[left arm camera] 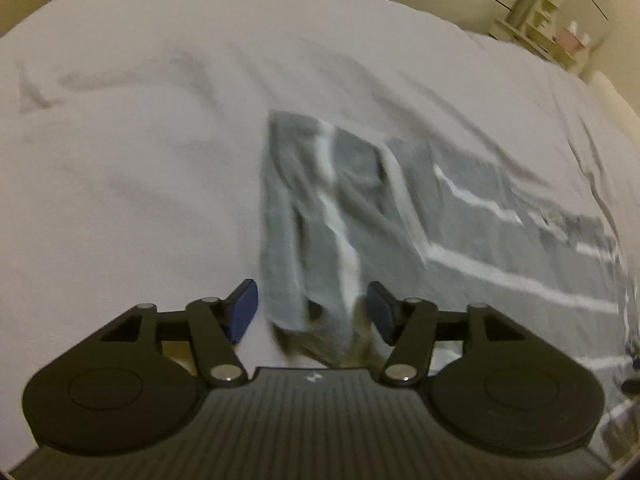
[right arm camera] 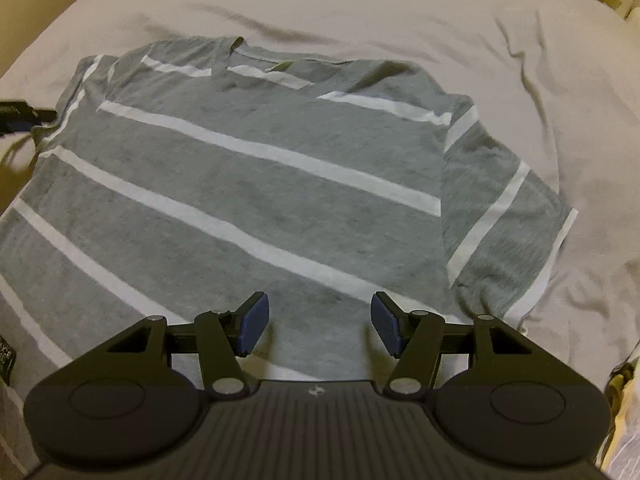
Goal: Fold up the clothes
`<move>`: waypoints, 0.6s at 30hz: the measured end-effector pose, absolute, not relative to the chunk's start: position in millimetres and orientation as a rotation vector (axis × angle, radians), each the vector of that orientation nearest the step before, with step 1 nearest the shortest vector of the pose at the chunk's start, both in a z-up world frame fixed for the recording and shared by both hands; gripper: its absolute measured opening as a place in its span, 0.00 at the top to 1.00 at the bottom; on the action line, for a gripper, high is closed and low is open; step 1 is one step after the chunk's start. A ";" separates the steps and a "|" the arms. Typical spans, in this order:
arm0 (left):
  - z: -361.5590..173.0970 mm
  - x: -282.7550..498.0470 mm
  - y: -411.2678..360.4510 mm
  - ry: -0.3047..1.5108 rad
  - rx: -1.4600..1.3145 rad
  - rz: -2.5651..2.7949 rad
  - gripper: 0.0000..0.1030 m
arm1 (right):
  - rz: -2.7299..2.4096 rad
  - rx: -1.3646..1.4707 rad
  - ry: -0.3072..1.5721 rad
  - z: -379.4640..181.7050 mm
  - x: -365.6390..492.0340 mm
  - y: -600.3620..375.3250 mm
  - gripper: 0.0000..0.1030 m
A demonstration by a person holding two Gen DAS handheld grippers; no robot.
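Observation:
A grey T-shirt with white stripes (right arm camera: 256, 184) lies spread on a white bed sheet (right arm camera: 360, 8), collar at the far side. My right gripper (right arm camera: 319, 326) is open and empty, hovering over the shirt's lower body. Its right sleeve (right arm camera: 504, 232) lies flat to the right. In the left wrist view, the shirt's left sleeve (left arm camera: 316, 216) lies rumpled and its end sits between the spread blue pads of my left gripper (left arm camera: 313, 312), which is open. The left gripper (right arm camera: 20, 114) also shows at the left edge of the right wrist view.
The white sheet (left arm camera: 140, 160) covers the bed with wrinkles to the left and far side. Shelving with small items (left arm camera: 556, 20) stands beyond the bed's far right corner. The bed's edge drops off at the right (right arm camera: 624, 384).

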State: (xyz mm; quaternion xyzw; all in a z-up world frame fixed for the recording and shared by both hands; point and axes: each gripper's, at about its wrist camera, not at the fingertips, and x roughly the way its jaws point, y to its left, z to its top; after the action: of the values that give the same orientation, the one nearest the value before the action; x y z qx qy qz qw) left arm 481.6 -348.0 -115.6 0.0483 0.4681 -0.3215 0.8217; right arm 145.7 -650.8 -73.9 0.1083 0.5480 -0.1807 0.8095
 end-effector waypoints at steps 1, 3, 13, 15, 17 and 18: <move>-115.0 481.0 -347.5 0.984 0.114 -0.665 0.93 | -0.392 0.232 1.172 -73.3 143.7 -651.6 0.43; -111.9 478.5 -340.8 0.973 0.105 -0.624 0.93 | -0.407 0.235 1.172 -71.8 139.1 -654.1 0.43; -78.0 512.8 -344.0 0.826 0.273 -0.654 0.70 | -0.429 0.243 1.160 -66.1 129.8 -660.4 0.43; -80.3 528.7 -375.2 0.763 0.389 -0.742 0.58 | -0.434 0.249 1.156 -66.6 132.6 -664.4 0.43; -86.4 540.8 -398.2 0.721 0.496 -0.809 0.52 | -0.439 0.256 1.152 -67.2 135.4 -668.6 0.43; -92.6 548.2 -407.4 0.727 0.537 -0.833 0.52 | -0.440 0.256 1.151 -67.0 135.8 -670.5 0.43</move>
State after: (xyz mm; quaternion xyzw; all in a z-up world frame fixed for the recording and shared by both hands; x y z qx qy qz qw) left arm 548.2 -407.4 -92.6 0.2520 0.3412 -0.3906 0.8170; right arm 135.8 -670.5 -67.0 0.1198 0.5384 -0.2055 0.8084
